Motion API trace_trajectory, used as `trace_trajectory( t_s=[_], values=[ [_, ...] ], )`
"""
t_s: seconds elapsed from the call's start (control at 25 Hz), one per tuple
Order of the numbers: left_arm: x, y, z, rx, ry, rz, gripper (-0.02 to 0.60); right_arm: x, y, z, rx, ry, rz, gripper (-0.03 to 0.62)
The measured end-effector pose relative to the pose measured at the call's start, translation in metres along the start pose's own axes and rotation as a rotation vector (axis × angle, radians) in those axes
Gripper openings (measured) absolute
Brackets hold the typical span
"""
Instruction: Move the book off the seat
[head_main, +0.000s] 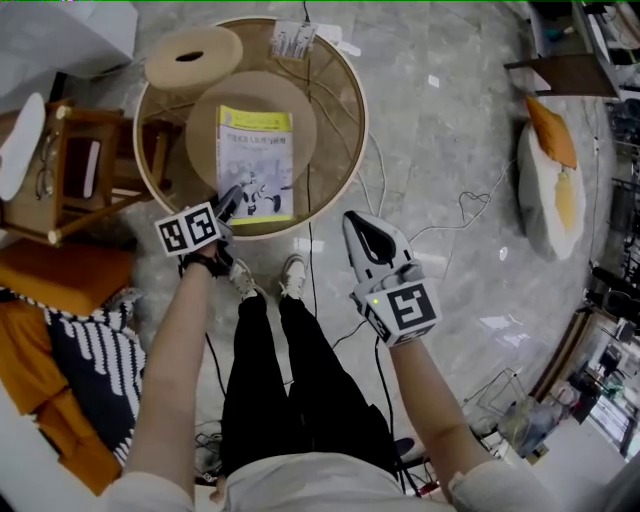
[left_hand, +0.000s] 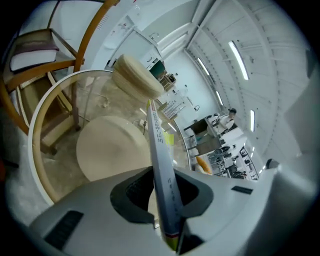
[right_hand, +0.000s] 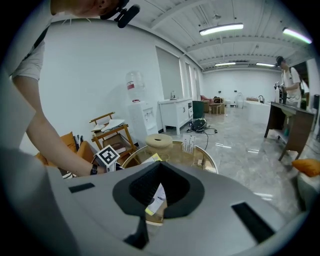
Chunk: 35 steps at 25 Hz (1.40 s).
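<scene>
Head view: left tool (head_main: 233, 198) clamped on book (head_main: 256, 150) at overhanging edge; book over seat (head_main: 202, 140), past its near rim; right tool (head_main: 360, 230) back from seat, judged spare; left gripper view: book pinched edge-on, for lifting clear; right gripper view: jaws together, empty.

A yellow-and-white paperback book (head_main: 256, 150) sits over the round beige seat (head_main: 203, 140), inside the round wood-rimmed glass worktop (head_main: 335, 130). The book's near left corner is between the left gripper's (head_main: 232, 200) fingers. A round beige stool (head_main: 195, 57) stands at the far left rim and a wooden chair (head_main: 90, 190) stands to the left. The right gripper (head_main: 355, 225) is just beyond the near right rim, apart from the book.
</scene>
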<state>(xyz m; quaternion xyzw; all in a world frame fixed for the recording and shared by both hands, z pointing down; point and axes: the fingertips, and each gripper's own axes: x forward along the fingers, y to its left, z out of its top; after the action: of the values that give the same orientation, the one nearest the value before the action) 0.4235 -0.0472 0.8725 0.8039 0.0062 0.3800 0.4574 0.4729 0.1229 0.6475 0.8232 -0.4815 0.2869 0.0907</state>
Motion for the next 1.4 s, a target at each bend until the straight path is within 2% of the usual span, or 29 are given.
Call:
trace_trajectory(
  t_s=[0.36, 0.88, 1.16, 1.4],
  values=[
    [0.006, 0.020, -0.008, 0.069, 0.045, 0.142, 0.080, 0.004, 0.001, -0.003, 0.009, -0.009, 0.000, 0.021],
    [-0.001, 0.033, -0.013, 0.178, 0.073, 0.227, 0.097, -0.004, 0.001, -0.012, 0.018, -0.012, -0.029, 0.021],
    [-0.032, 0.058, -0.016, 0.213, 0.072, 0.358, 0.088, -0.015, -0.001, 0.002, 0.007, -0.027, -0.025, 0.021],
    [-0.063, 0.071, -0.020, 0.227, 0.066, 0.392, 0.086, -0.018, 0.003, 0.011, -0.002, -0.044, -0.015, 0.021]
  ],
)
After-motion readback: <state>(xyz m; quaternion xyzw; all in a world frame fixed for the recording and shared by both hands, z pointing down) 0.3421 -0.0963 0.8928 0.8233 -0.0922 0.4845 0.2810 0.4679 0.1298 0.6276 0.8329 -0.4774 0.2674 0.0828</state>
